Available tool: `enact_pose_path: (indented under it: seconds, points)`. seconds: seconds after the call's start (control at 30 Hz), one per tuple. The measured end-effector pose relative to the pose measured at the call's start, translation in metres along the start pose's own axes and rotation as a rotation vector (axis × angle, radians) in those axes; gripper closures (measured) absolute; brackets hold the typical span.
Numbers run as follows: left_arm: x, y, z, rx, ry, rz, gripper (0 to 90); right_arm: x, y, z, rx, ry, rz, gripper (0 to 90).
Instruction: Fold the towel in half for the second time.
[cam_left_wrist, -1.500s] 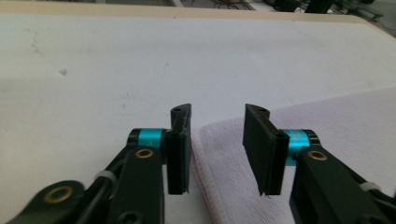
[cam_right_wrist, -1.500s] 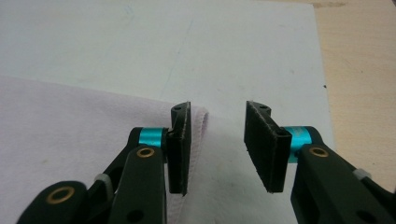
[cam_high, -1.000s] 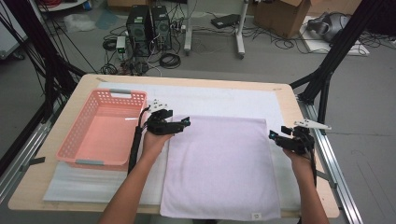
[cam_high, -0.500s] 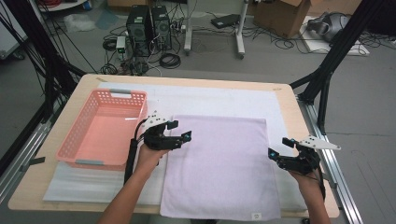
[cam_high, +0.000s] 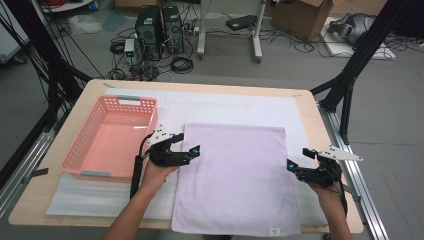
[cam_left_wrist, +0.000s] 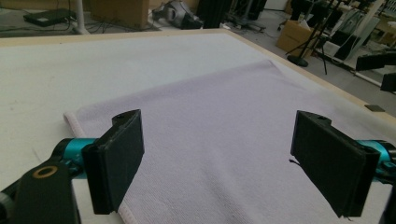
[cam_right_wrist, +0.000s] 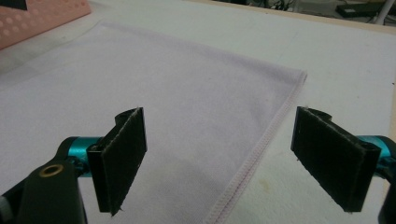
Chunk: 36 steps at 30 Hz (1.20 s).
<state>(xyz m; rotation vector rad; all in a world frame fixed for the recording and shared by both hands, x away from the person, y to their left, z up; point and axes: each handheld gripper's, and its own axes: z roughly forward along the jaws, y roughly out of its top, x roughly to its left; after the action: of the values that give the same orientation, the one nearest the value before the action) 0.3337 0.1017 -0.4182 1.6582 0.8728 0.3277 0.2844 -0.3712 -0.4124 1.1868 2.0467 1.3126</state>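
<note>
**Two grippers flanking a towel, one at each side edge**

A pink basket (cam_high: 111, 137) is sitting at the far left of the counter (cam_high: 300, 100), clear of the work. Just beside it, the left gripper (cam_high: 187, 152) is hovering at the left edge of the towel (cam_high: 235, 175), its fingers (cam_left_wrist: 116, 163) spread wide and gripping nothing; they have just been opening again after a brief narrowing, and in the left gripper view the towel's rolled hem is passing under the near finger, untouched. The towel itself is lying flat on the white mat (cam_high: 225, 107), its long axis running from the person's side toward the far side, its two long edges facing the two hands. At the right, the right gripper (cam_high: 295, 167) is waiting at the opposite edge with fingers (cam_right_wrist: 119, 158) likewise released, the stitched hem running between them in the right gripper view. Both hands are sitting about midway along their edges and equally near, so the coming move appears to turn on each gripper dropping onto its own hem, probably for a fold across the short axis.
</note>
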Motion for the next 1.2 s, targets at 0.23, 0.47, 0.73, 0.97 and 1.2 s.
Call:
enact_pose_path:
  seconds: [0.23,0.47,0.73,0.97,1.2]
  points:
    - [0.008,0.005,0.010,0.026,0.026,-0.022,18.1,-0.002,-0.002,0.002,0.009,-0.017,0.018,17.2]
    - [0.019,0.010,0.023,0.051,0.058,-0.039,18.4,-0.006,-0.004,0.010,0.045,-0.022,0.027,17.2]
    - [0.035,0.008,0.037,0.085,0.122,-0.080,22.6,-0.015,0.000,0.039,0.129,-0.061,0.058,17.3]
    - [0.047,0.012,0.055,0.149,0.229,-0.093,23.1,-0.026,0.016,0.065,0.193,-0.108,0.102,21.8]
    - [0.059,0.000,0.070,0.236,0.290,-0.108,29.9,-0.038,0.029,0.082,0.197,-0.185,0.177,35.7]
